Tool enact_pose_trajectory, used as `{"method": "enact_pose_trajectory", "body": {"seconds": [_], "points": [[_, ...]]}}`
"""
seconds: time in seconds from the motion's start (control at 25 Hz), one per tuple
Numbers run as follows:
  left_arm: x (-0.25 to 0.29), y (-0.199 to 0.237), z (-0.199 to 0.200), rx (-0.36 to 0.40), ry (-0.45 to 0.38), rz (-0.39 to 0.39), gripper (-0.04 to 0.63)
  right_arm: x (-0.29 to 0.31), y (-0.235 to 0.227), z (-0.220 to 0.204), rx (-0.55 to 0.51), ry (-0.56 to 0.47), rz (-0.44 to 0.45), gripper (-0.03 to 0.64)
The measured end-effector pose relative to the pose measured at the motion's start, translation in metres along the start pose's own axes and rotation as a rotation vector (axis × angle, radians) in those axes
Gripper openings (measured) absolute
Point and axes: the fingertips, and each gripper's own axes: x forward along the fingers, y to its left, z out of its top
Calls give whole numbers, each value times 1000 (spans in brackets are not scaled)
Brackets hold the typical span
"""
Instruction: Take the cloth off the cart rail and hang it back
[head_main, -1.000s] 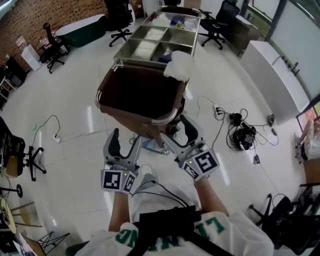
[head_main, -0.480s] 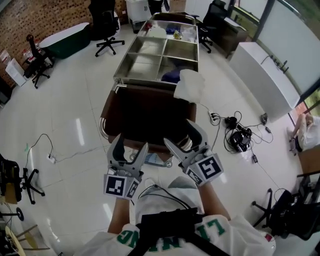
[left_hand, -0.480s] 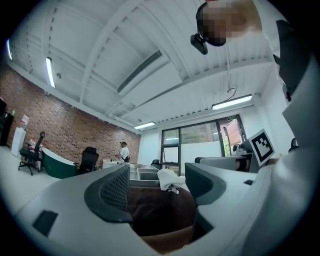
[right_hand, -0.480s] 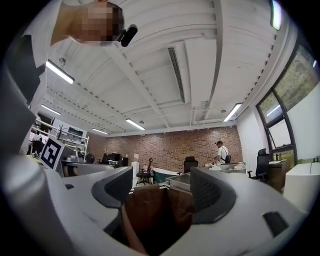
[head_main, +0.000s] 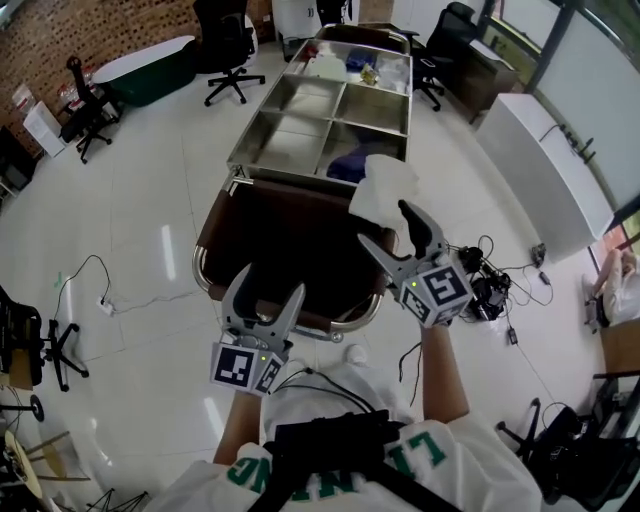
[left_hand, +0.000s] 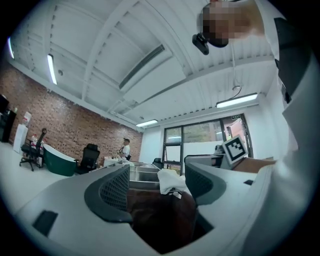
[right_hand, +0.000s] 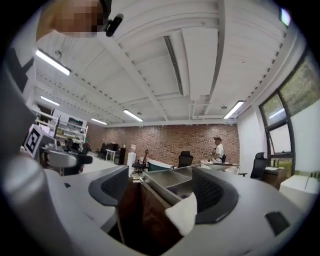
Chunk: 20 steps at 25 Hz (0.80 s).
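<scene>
Glossy white office floor, steel compartment cart (head_main: 243, 148) dead ahead, brown bag (head_main: 280, 240) slung at its near end. White cloth (head_main: 385, 190) draped over the cart rail (head_main: 345, 322) at the bag's far right corner, not yet taken. Right gripper (head_main: 388, 225) just short of it, jaws opening, nothing pinched. Left gripper (head_main: 270, 285) spread wide, empty, low at the bag's near side. Risk of pinching only a loose fold and dropping it into the bag, or of grabbing bag fabric along with it.
</scene>
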Motion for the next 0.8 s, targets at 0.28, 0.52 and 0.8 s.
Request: {"method": "enact_pose_trajectory", "body": {"seconds": [0.28, 0.52, 0.8], "points": [[13, -6, 0, 25, 13, 18, 328, 80, -87, -69, -265, 470, 210, 514], [18, -10, 5, 50, 20, 32, 328, 87, -89, -143, -394, 823, 472, 485], [19, -5, -1, 49, 38, 53, 328, 86, -89, -154, -336, 903, 445, 218]]}}
